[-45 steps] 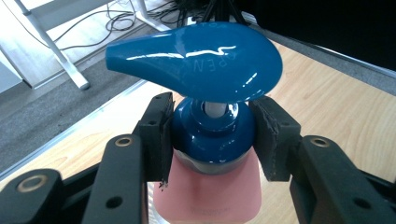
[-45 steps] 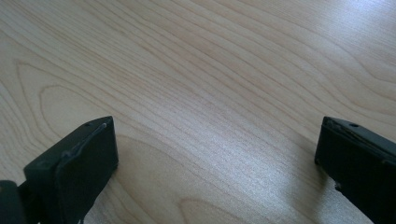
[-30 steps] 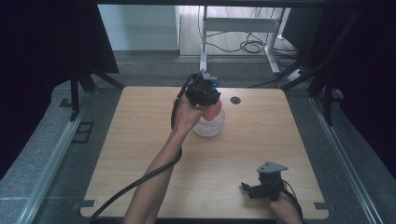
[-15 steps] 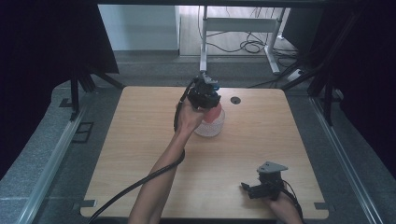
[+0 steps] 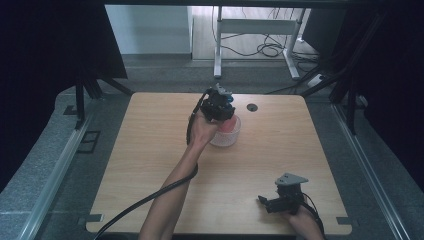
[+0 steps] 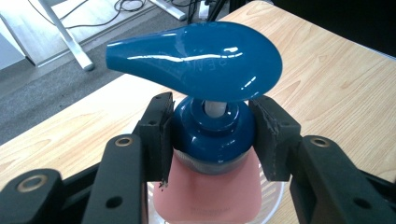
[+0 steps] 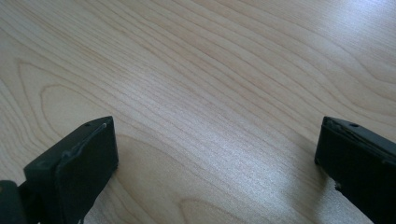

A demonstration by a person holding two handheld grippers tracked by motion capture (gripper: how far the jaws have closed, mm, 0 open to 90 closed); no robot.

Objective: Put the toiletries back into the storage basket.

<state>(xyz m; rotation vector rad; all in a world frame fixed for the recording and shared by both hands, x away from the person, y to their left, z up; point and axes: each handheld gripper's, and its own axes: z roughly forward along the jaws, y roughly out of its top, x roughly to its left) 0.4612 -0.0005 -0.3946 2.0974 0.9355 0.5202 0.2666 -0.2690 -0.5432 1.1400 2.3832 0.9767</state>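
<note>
A pink pump bottle (image 6: 208, 196) with a glossy blue pump head (image 6: 196, 60) hangs upright in my left gripper (image 6: 212, 135), whose pads clamp the blue collar (image 6: 212, 140) from both sides. Its base sits inside a clear ribbed bowl (image 5: 227, 136) at the far middle of the table; whether it touches the bowl's floor I cannot tell. In the high view the left gripper (image 5: 218, 106) points down over the bowl. My right gripper (image 5: 265, 202) rests low at the near right of the table, jaws wide apart over bare wood (image 7: 210, 112), nothing between them.
A round black cable hole (image 5: 252, 107) lies just right of the bowl. The wooden table (image 5: 150, 150) has metal rails along both sides. A white desk frame (image 5: 250, 30) and floor cables stand beyond the far edge. My left gripper's cable (image 5: 150, 200) trails to the near edge.
My left gripper has lowered the pump bottle, so the pink body now sits deeper in the clear bowl. The right gripper has kept still.
</note>
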